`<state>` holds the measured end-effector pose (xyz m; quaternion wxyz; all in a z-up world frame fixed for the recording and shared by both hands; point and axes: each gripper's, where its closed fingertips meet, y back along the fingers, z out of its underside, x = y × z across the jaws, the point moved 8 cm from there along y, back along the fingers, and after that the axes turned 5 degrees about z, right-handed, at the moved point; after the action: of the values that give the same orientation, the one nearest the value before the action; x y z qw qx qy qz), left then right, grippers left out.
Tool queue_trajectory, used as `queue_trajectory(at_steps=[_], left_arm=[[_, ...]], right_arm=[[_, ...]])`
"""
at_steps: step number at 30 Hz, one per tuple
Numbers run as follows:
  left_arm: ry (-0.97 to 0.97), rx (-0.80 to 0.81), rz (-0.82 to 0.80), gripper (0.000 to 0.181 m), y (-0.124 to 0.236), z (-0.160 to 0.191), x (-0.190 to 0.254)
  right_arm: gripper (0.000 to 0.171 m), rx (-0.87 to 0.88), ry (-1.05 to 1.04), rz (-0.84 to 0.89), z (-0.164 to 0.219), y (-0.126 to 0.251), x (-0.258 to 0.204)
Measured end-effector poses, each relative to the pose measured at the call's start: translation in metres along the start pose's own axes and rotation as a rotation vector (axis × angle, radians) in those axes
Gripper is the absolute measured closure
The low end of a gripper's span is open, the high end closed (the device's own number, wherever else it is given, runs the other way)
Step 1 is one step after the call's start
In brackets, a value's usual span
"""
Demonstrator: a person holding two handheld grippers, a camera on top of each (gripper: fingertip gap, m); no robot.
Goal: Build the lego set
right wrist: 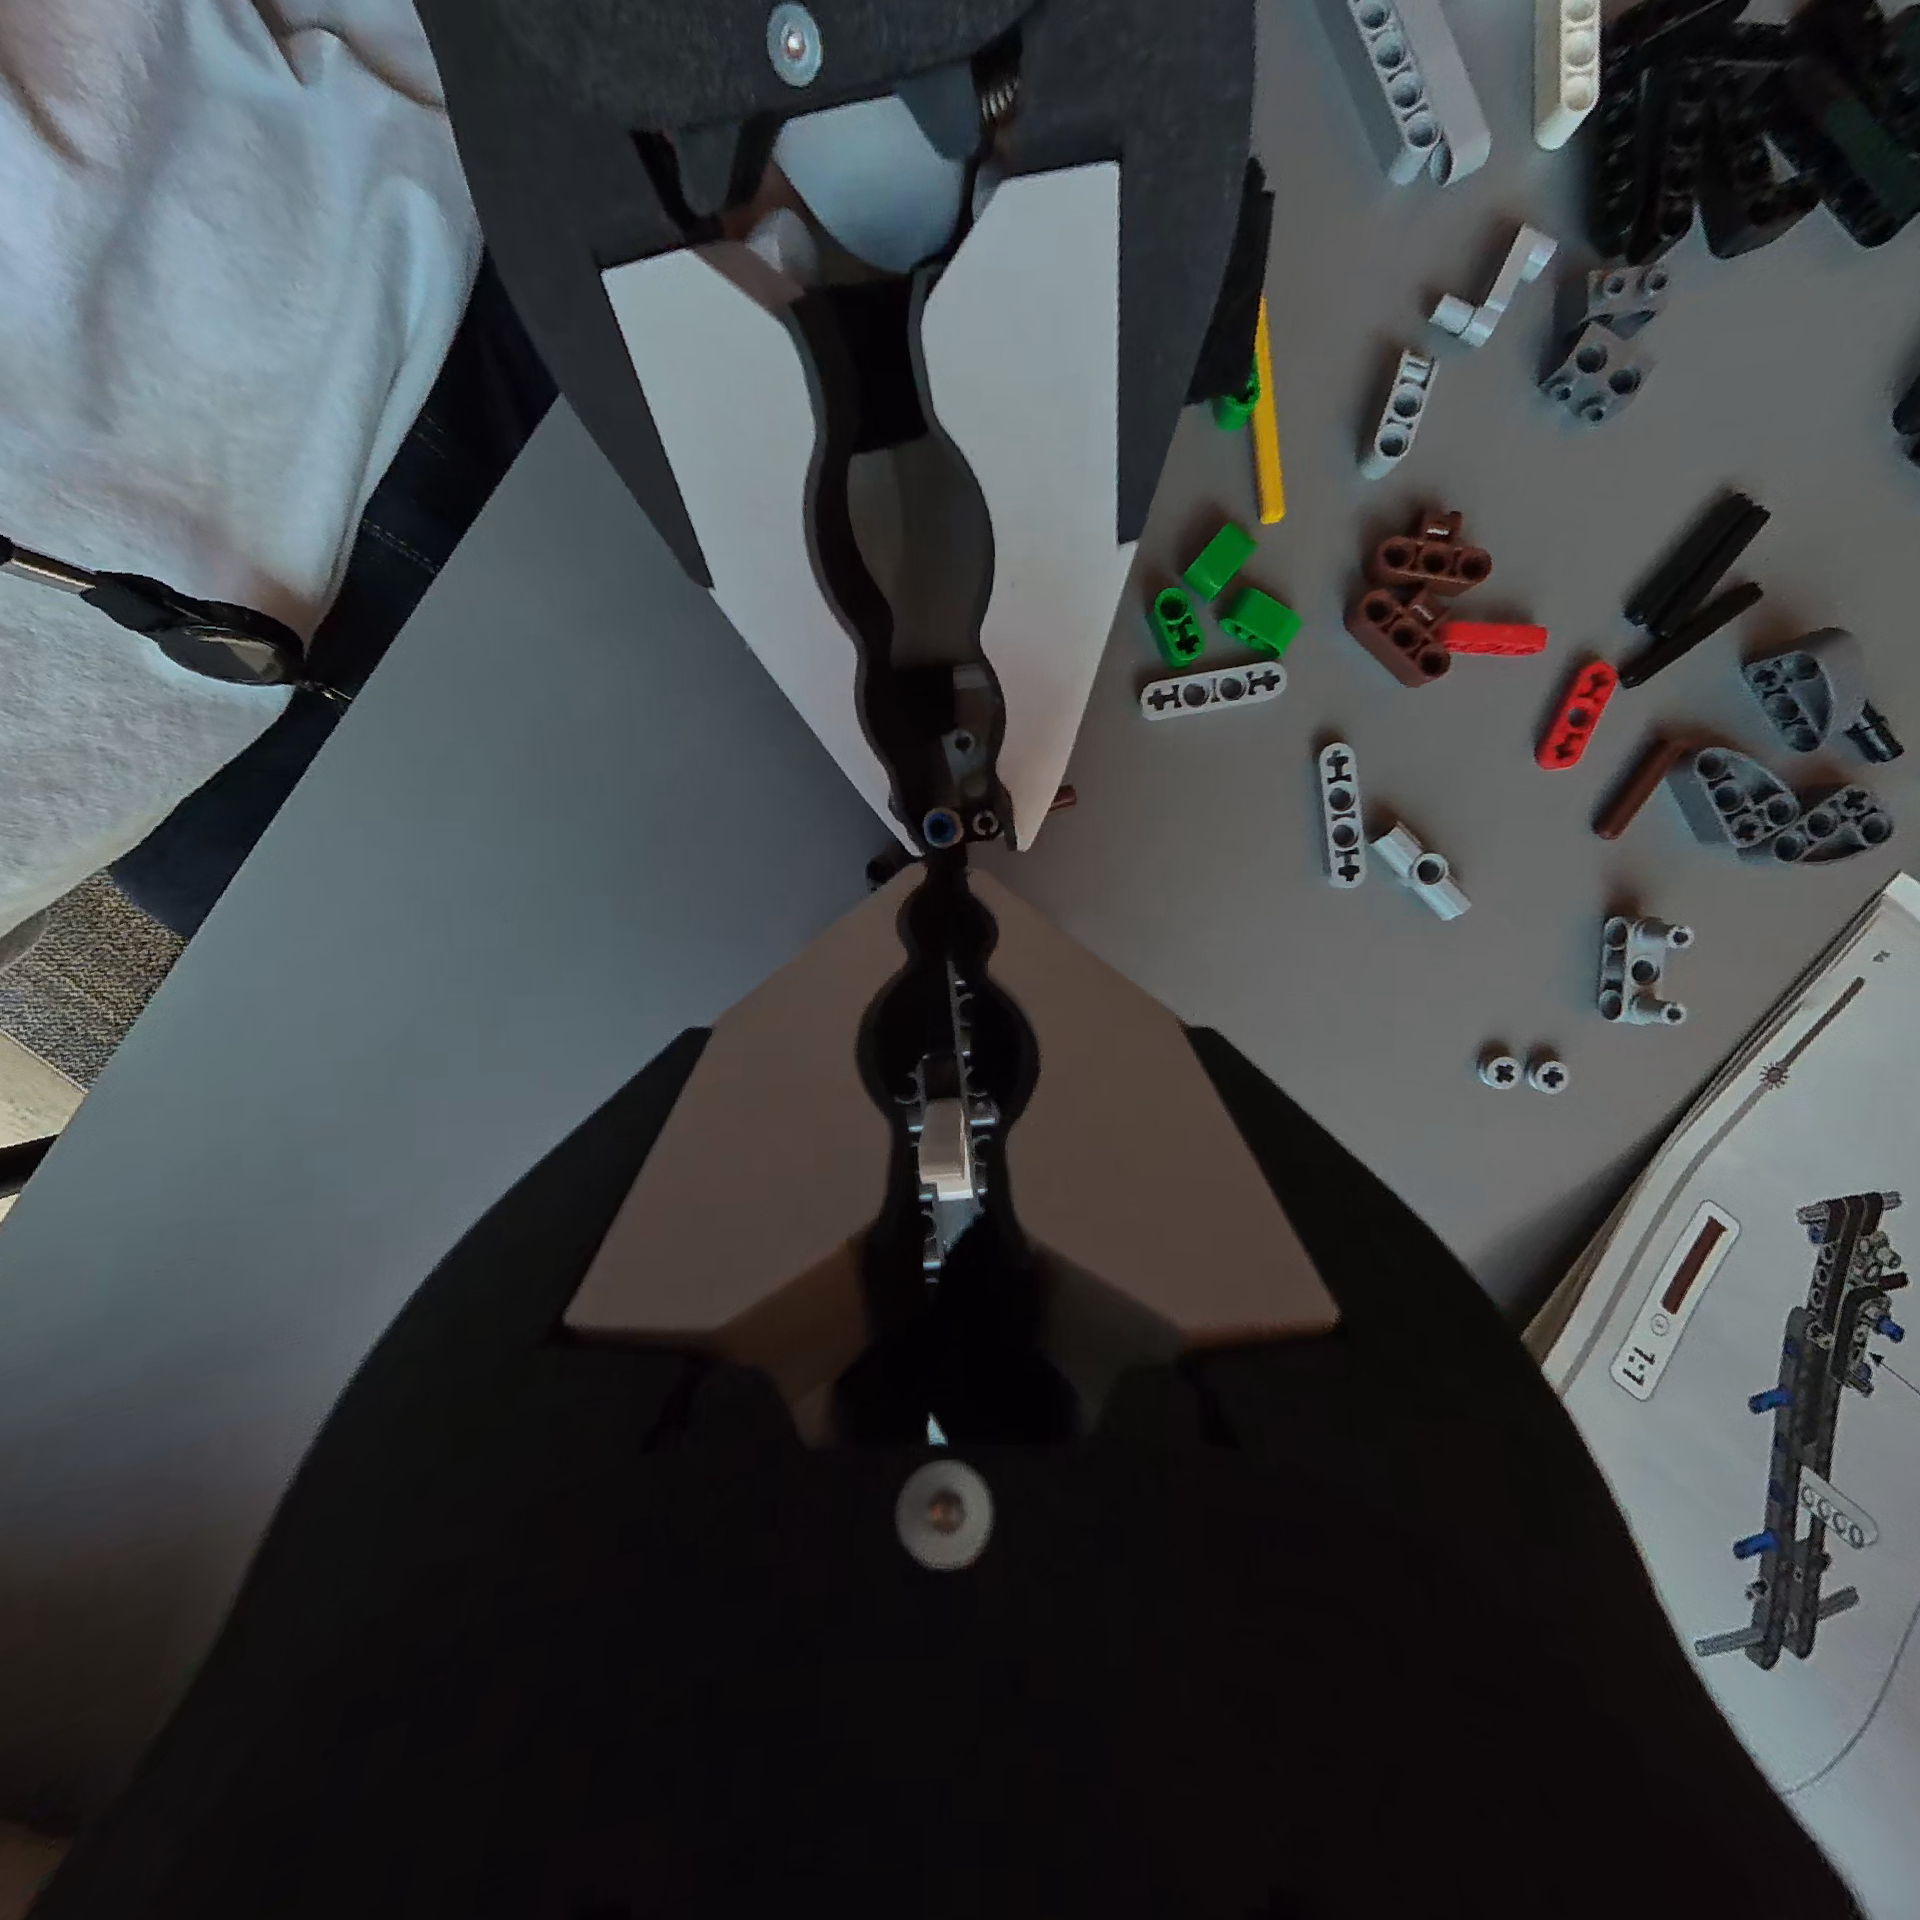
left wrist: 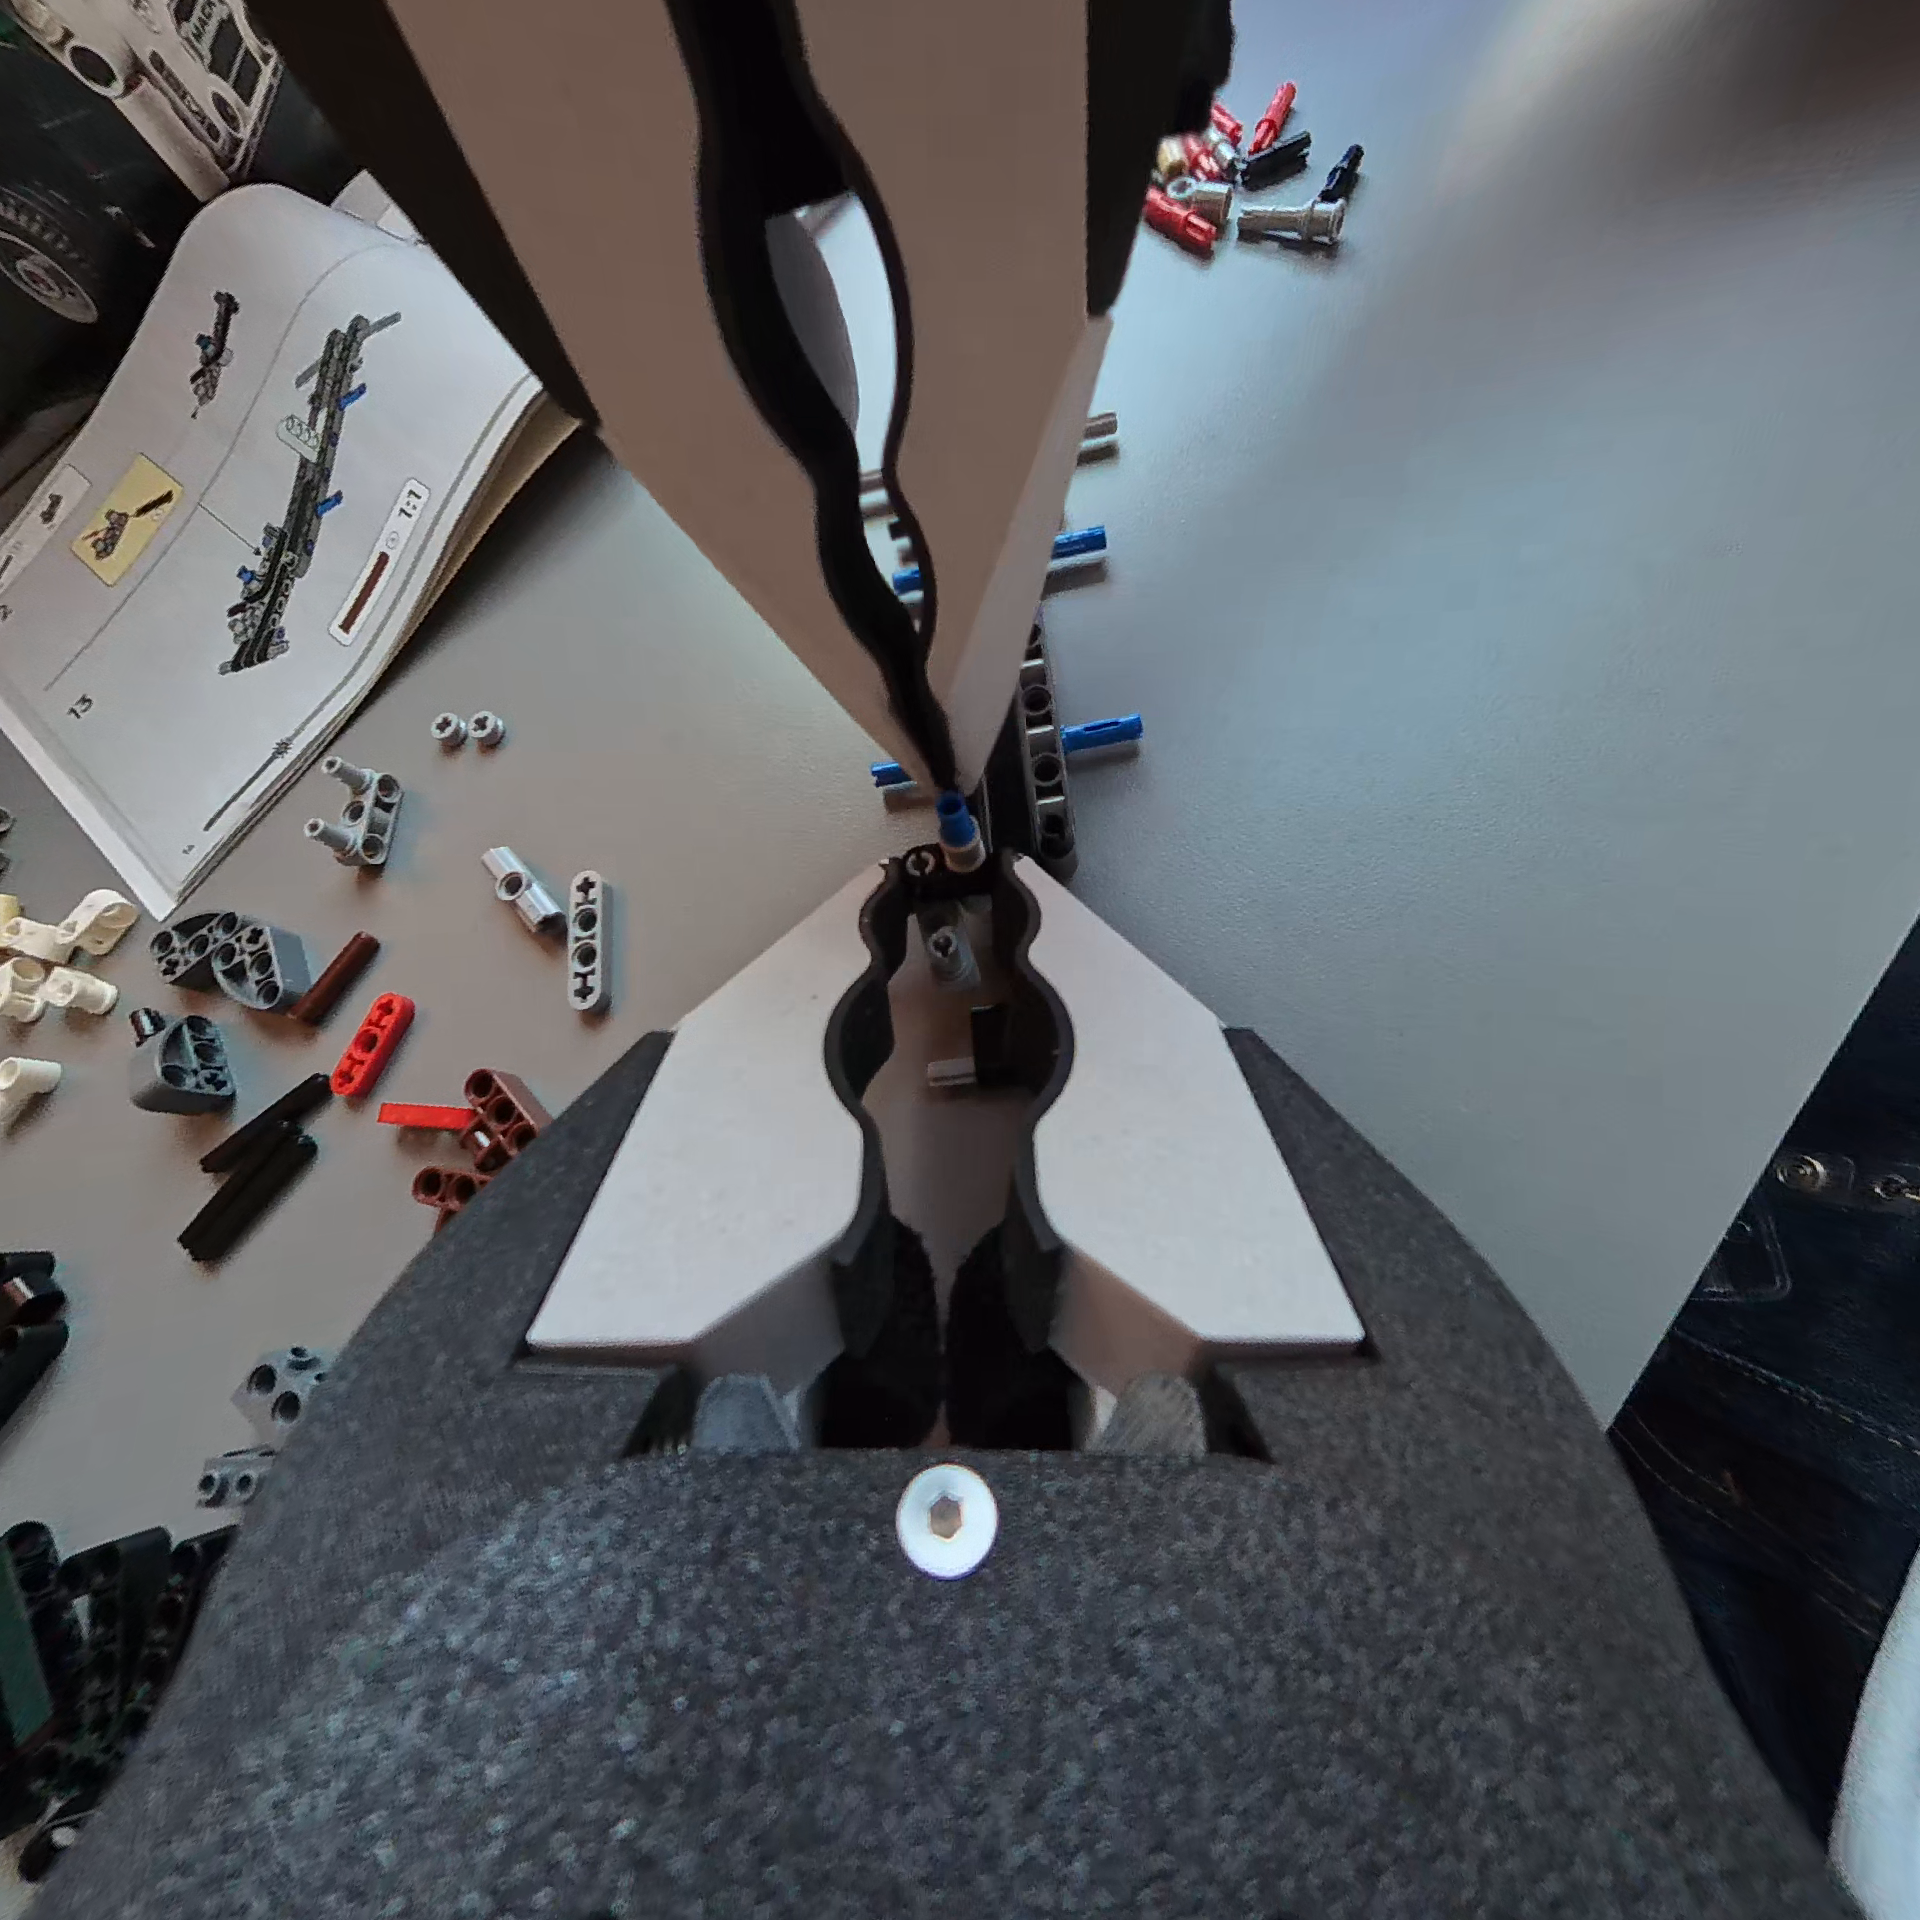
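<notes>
My left gripper [left wrist: 940,873] is shut on a small black-and-grey sub-assembly [left wrist: 948,951] held between its fingers. My right gripper [left wrist: 948,784] comes in from the far side, tip to tip with the left one, and pinches a blue pin [left wrist: 954,821] whose tan end meets the sub-assembly's top. In the right wrist view, my right gripper [right wrist: 940,878] faces the left gripper [right wrist: 961,842]. There the blue pin [right wrist: 940,826] shows end-on beside the sub-assembly [right wrist: 966,758]. A long grey beam build with blue pins [left wrist: 1039,727] lies on the table under the right gripper and shows between its fingers [right wrist: 951,1143].
An open instruction booklet [left wrist: 260,499] [right wrist: 1766,1455] lies on the grey table. Several loose parts are scattered beside it: red, brown, black and grey pieces [left wrist: 364,1039], and green ones [right wrist: 1216,603]. A small pile of red and black pins [left wrist: 1247,177] sits farther off. A person's jeans [left wrist: 1818,1351] are at the table edge. My two grippers' fingertips are within a few centimetres of each other.
</notes>
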<state>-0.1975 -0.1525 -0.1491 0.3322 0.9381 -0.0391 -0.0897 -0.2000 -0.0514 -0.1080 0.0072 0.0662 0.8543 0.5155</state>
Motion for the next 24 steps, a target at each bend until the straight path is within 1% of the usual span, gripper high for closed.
queue_trajectory(at_steps=[2, 3, 9, 11, 14, 15, 17, 18, 21, 24], left_arm=[[0.009, -0.002, 0.007, 0.166, 0.000, 0.000, -0.001], [0.018, 0.001, 0.015, 0.166, 0.001, 0.001, -0.001], [0.011, -0.002, 0.005, 0.166, 0.000, 0.000, 0.000], [0.008, -0.003, 0.002, 0.166, 0.000, 0.000, 0.000], [0.009, -0.003, 0.008, 0.166, 0.000, 0.000, 0.000], [0.008, -0.003, 0.008, 0.166, 0.000, 0.000, 0.000], [0.007, -0.010, 0.008, 0.166, 0.001, 0.000, -0.001], [0.006, -0.010, 0.008, 0.166, 0.001, 0.001, -0.001], [0.002, -0.013, -0.002, 0.166, 0.001, 0.000, 0.000], [0.006, -0.011, 0.000, 0.166, 0.001, 0.000, 0.000]], right_arm=[[0.171, -0.025, 0.000, 0.021, 0.002, -0.010, 0.001], [0.171, -0.008, -0.017, 0.018, 0.002, -0.010, 0.001], [0.171, -0.031, 0.007, 0.029, 0.000, -0.010, 0.000], [0.171, -0.011, 0.002, 0.020, -0.002, -0.003, -0.001], [0.171, 0.001, 0.002, 0.057, -0.004, 0.010, 0.000], [0.171, 0.005, -0.001, 0.049, -0.004, 0.008, -0.001], [0.171, -0.031, -0.015, 0.043, 0.000, -0.009, -0.002], [0.171, -0.028, -0.019, 0.030, 0.001, -0.010, -0.002], [0.171, -0.074, 0.015, 0.064, -0.003, -0.009, -0.004], [0.171, -0.059, 0.004, 0.048, -0.002, -0.008, -0.003]])
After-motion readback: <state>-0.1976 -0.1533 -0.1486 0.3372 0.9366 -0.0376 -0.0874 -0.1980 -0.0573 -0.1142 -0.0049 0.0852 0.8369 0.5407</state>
